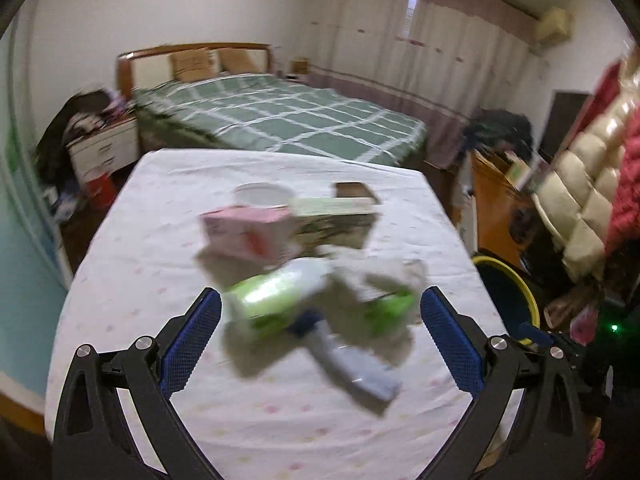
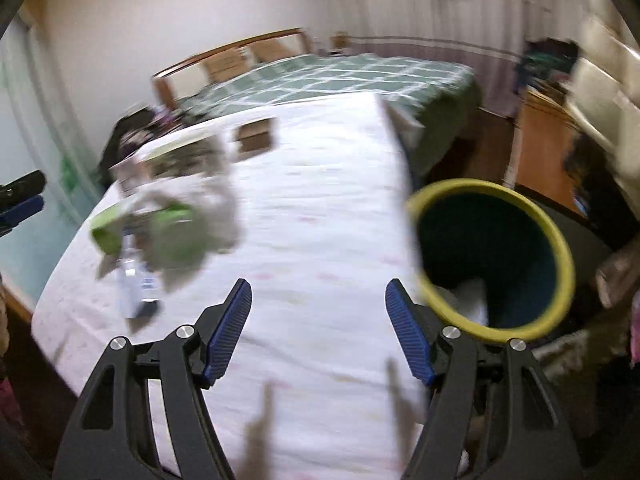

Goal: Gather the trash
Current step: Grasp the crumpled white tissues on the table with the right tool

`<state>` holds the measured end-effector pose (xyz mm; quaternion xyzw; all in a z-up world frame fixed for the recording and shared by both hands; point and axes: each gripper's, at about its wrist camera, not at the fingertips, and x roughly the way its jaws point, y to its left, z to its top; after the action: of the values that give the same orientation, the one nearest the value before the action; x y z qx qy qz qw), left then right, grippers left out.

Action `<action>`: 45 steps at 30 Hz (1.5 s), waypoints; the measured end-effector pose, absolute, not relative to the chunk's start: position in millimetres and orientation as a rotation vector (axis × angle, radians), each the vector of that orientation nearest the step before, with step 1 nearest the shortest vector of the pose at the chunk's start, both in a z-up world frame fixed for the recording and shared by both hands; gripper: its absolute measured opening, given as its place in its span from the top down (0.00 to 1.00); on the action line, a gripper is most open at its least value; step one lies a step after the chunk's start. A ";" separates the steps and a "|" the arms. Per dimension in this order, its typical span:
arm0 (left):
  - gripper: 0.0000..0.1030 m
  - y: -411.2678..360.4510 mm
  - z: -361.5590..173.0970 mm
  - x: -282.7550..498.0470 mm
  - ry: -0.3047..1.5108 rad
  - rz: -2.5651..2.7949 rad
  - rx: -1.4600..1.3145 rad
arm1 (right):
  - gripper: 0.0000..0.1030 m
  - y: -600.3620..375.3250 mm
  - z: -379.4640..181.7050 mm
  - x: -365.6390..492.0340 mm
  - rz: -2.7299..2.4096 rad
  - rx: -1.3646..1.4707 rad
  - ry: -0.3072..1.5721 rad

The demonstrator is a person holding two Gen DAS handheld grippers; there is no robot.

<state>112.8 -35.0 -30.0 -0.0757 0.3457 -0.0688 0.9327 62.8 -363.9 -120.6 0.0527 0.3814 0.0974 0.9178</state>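
Fingers of left gripper stood wide apart above blurred trash pile on desk, holding nothing. Right gripper fingers also apart, empty, over bare cloth. Pile: green packet, crumpled tissue, bluish tube. Behind it pink box, white cup, flat carton. Yellow-rimmed bin stood beside desk edge, something white inside. Bed beyond.
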 end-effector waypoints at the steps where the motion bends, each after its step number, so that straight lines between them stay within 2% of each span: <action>1: 0.05 -23.5 -31.8 110.2 0.705 -0.129 -0.174 | 0.36 -350.4 -118.3 67.7 0.236 0.096 0.785; 8: 0.05 16.2 -41.2 101.0 0.696 -0.085 -0.206 | 0.36 -294.6 -102.6 104.0 0.341 0.087 0.777; 19: 0.05 21.9 -56.2 104.3 0.720 -0.083 -0.242 | 0.38 -252.7 -110.1 168.8 0.358 0.094 0.852; 24: 0.05 21.5 -60.9 107.3 0.731 -0.093 -0.251 | 0.55 -248.8 -119.2 176.1 0.384 0.112 0.883; 27: 0.05 19.6 -65.0 110.3 0.741 -0.099 -0.252 | 0.78 -248.3 -115.4 174.3 0.388 0.113 0.866; 29: 0.05 17.7 -67.9 111.9 0.747 -0.104 -0.252 | 0.88 -245.5 -112.7 172.8 0.381 0.100 0.853; 32: 0.05 16.1 -70.4 112.9 0.755 -0.107 -0.250 | 0.92 -247.8 -108.0 170.0 0.387 0.113 0.838; 45: 0.05 11.0 -72.3 112.3 0.756 -0.117 -0.243 | 0.92 -280.4 -42.6 146.4 0.372 0.152 0.673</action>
<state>112.3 11.0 -72.3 -0.1184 0.3679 -0.0568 0.9206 146.4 -280.4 -42.6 0.0742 0.3281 0.1815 0.9241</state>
